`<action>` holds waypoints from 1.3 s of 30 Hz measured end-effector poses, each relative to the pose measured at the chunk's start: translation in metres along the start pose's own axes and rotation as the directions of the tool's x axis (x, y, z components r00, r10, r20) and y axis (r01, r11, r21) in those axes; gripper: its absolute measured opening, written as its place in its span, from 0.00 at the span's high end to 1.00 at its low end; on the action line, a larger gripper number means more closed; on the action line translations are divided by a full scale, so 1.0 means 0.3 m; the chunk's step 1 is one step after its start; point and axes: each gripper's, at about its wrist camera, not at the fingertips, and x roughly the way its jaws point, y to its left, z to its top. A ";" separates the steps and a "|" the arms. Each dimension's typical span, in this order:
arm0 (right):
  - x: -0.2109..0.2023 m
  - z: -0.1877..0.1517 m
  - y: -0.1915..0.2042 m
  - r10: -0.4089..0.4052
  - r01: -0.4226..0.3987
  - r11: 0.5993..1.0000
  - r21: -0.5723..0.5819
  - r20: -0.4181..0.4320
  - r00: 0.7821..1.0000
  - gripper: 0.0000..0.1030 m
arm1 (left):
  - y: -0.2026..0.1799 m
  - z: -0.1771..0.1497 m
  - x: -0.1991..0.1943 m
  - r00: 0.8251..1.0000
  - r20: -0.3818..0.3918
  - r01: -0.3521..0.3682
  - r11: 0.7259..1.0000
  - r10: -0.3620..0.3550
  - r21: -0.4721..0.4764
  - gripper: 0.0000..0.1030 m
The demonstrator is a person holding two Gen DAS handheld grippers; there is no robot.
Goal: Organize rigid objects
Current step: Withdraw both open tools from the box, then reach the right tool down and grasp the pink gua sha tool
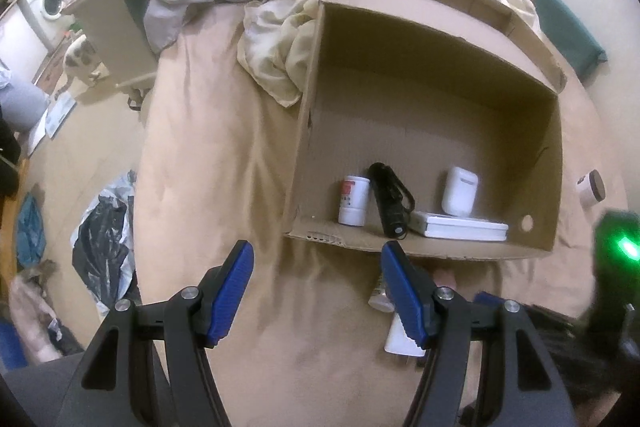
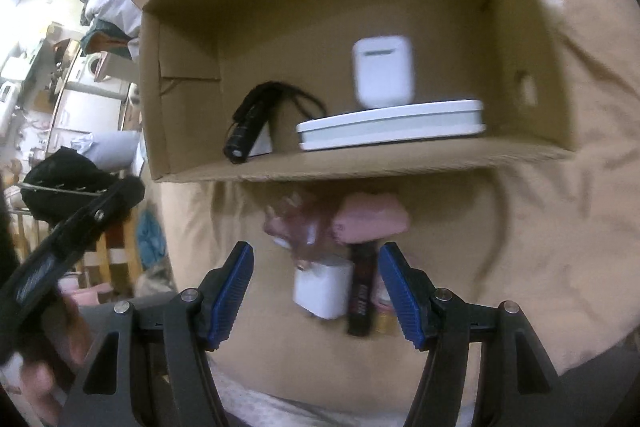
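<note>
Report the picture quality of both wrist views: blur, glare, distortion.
Left wrist view: mostly sharp, the brown cardboard box bowed by the fisheye, a green light flaring at the right edge. Right wrist view: motion-blurred, smearing the white earbud case, the flat white tin and the small pink and white items on the beige sheet; only the right gripper looks crisp.

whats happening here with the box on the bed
A person with a hand-held gripper in each hand is sorting small items into a cardboard box on a bed. A white bottle, black flashlight, earbud case and flat white tin are already inside. The right hand-held gripper hangs open over a white charger and a dark tube still on the sheet; the left hand-held gripper is open, empty.
</note>
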 end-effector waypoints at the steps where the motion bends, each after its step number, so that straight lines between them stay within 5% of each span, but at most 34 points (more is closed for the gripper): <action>1: 0.018 0.013 0.010 -0.009 0.009 1.000 0.006 -0.004 1.000 0.33 | 0.003 0.000 -0.002 1.000 -0.001 0.000 1.000 0.000 -0.004 0.39; 22: 0.202 0.117 0.040 -0.186 0.186 0.982 -0.015 -0.119 0.975 0.33 | 0.027 0.007 0.003 0.999 -0.033 0.021 0.996 -0.024 -0.083 0.39; 28: 0.273 0.112 0.049 -0.170 0.162 0.984 -0.080 -0.098 0.981 0.16 | 0.017 0.009 0.012 1.000 -0.028 0.013 0.997 -0.015 -0.081 0.39; 29: 0.269 0.098 0.059 -0.180 0.170 0.979 -0.113 -0.081 0.980 0.20 | 0.018 0.007 0.014 1.000 -0.027 0.009 0.997 -0.011 -0.081 0.39; 32: 0.224 0.059 0.070 -0.180 0.173 0.969 -0.175 -0.024 0.983 0.68 | 0.027 0.001 0.026 0.999 -0.037 0.000 0.996 -0.003 -0.084 0.39; 39: 0.134 -0.021 0.068 -0.101 0.101 0.972 -0.213 0.012 0.995 0.70 | 0.016 0.007 0.037 0.999 -0.034 -0.015 0.997 0.012 -0.077 0.39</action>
